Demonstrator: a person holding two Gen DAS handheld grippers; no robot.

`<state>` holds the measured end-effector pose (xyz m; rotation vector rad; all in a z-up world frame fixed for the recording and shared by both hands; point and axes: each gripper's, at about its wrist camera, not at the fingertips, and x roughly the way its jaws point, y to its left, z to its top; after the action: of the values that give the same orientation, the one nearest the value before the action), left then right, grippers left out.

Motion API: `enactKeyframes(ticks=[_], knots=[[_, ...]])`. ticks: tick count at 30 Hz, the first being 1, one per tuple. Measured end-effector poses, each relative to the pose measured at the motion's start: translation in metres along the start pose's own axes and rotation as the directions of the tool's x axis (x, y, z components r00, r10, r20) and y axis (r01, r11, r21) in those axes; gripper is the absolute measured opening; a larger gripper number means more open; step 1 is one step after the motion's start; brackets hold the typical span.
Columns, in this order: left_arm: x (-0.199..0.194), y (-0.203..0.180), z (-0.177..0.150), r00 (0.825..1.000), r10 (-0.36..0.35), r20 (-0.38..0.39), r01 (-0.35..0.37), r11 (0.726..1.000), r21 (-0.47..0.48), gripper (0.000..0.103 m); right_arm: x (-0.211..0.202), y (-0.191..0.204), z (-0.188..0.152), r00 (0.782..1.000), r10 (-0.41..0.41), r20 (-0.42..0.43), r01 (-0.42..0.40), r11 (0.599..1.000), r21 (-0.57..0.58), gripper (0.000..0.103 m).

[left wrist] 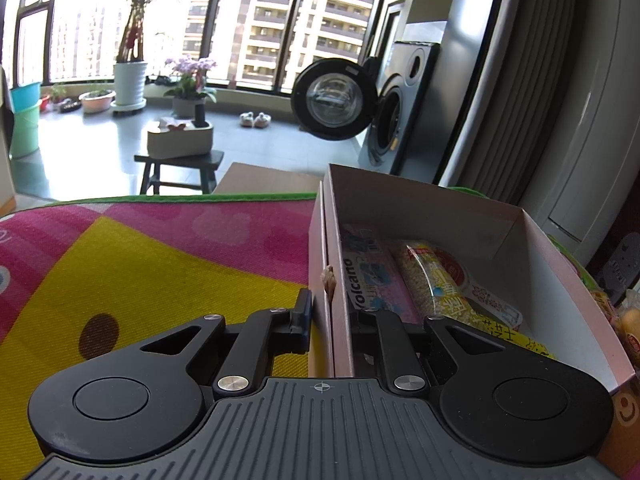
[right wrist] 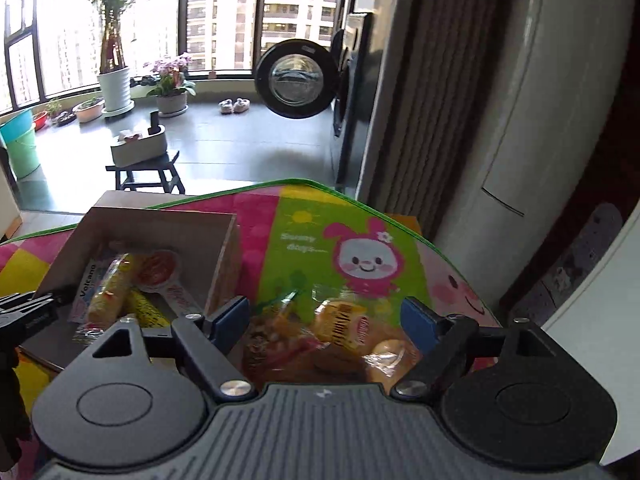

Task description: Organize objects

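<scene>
left gripper [left wrist: 330, 322]: clamped on the near-left wall of the cardboard box [left wrist: 460, 208]; one finger is seen outside the wall, the other inside it.
right gripper [right wrist: 324, 320]: jaws spread wide, nothing gripped; a clear snack bag [right wrist: 340, 336] is seen between the blue pads [right wrist: 230, 318], touched by neither as far as can be told.
cardboard box: open-topped, set on the play mat [left wrist: 140, 264]; in the right wrist view it lies left of the right gripper, close beside it.
box contents: a pack marked "volcano" [left wrist: 366, 280] is laid along the left wall; a long clear pack of pale grains [left wrist: 434, 280] is laid beside it; a yellow pack [left wrist: 520, 340] is partly covered at the near end; a round red-and-white packet [right wrist: 158, 270] is noted further right.
snack bag: lying on the mat outside the box, to its right; yellow and orange wrapped items are visible inside; blurred, so labels cannot be read.
play mat: pink, yellow and green, printed with a cartoon rabbit [right wrist: 362, 264].
background: washing machine with door open [left wrist: 336, 98], potted plants [left wrist: 130, 76], dark stool [left wrist: 180, 166].
</scene>
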<state>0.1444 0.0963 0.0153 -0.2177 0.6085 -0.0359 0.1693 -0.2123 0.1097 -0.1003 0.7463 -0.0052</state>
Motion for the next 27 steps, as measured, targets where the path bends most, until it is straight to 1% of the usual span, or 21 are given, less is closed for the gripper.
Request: enactKeyframes(ticks=[2, 5, 10, 11, 12, 14, 15, 17, 18, 19, 22, 24, 26, 27], knots=[[-0.001, 0.000, 0.000, 1.000, 0.002, 0.001, -0.002, 1.000, 0.002, 0.015, 0.006, -0.016, -0.008, 1.000, -0.018, -0.015, 0.018, 0.999, 0.031, 0.083], [-0.001, 0.000, 0.000, 1.000, 0.007, 0.003, -0.007, 1.000, 0.007, 0.015, 0.016, -0.024, -0.015, 1.000, -0.001, -0.022, 0.003, 0.998, 0.056, 0.083], [0.000, -0.001, 0.002, 1.000, 0.010, 0.004, -0.010, 1.000, 0.011, 0.015, 0.041, -0.007, -0.011, 0.997, 0.072, -0.016, -0.071, 0.997, 0.032, 0.083], [0.000, 0.000, 0.002, 1.000, 0.010, 0.005, -0.010, 1.000, 0.012, 0.015, 0.047, 0.001, -0.007, 0.997, 0.081, -0.014, -0.081, 0.997, 0.019, 0.081], [0.000, -0.001, 0.001, 1.000, 0.009, 0.004, -0.009, 1.000, 0.011, 0.015, 0.053, 0.009, -0.004, 0.997, 0.081, -0.012, -0.081, 0.997, 0.004, 0.077], [0.000, 0.000, 0.002, 1.000, 0.009, 0.004, -0.009, 1.000, 0.012, 0.015, 0.071, 0.022, 0.004, 0.996, 0.081, -0.030, -0.081, 0.997, -0.010, 0.050], [0.000, -0.001, 0.002, 1.000, 0.008, 0.004, -0.008, 1.000, 0.011, 0.015, 0.082, 0.028, 0.008, 0.996, 0.083, -0.046, -0.083, 0.996, -0.011, 0.046], [0.000, 0.000, 0.002, 1.000, 0.007, 0.004, -0.007, 1.000, 0.011, 0.015, 0.099, 0.037, 0.011, 0.996, 0.064, -0.069, -0.066, 0.998, -0.021, 0.034], [0.000, 0.000, 0.002, 1.000, 0.007, 0.004, -0.007, 1.000, 0.011, 0.015, 0.106, 0.040, 0.011, 0.995, 0.053, -0.085, -0.056, 0.998, -0.032, 0.032], [0.000, 0.000, 0.002, 1.000, 0.007, 0.004, -0.007, 1.000, 0.011, 0.015, 0.111, 0.042, 0.009, 0.994, 0.052, -0.100, -0.056, 0.998, -0.035, 0.026], [0.000, 0.000, 0.002, 1.000, 0.008, 0.004, -0.008, 1.000, 0.012, 0.015, 0.109, 0.038, 0.000, 0.989, 0.074, -0.130, -0.077, 0.997, -0.017, 0.025], [0.000, 0.000, 0.002, 1.000, 0.007, 0.004, -0.007, 1.000, 0.011, 0.015, 0.100, 0.034, -0.009, 0.984, 0.096, -0.148, -0.099, 0.995, -0.010, 0.024], [0.000, 0.000, 0.002, 1.000, 0.008, 0.004, -0.008, 1.000, 0.012, 0.015, 0.086, 0.031, -0.021, 0.980, 0.116, -0.159, -0.122, 0.992, -0.027, 0.019], [0.000, 0.000, 0.002, 1.000, 0.008, 0.004, -0.008, 1.000, 0.012, 0.015, 0.078, 0.031, -0.027, 0.979, 0.124, -0.161, -0.131, 0.991, -0.037, 0.019]])
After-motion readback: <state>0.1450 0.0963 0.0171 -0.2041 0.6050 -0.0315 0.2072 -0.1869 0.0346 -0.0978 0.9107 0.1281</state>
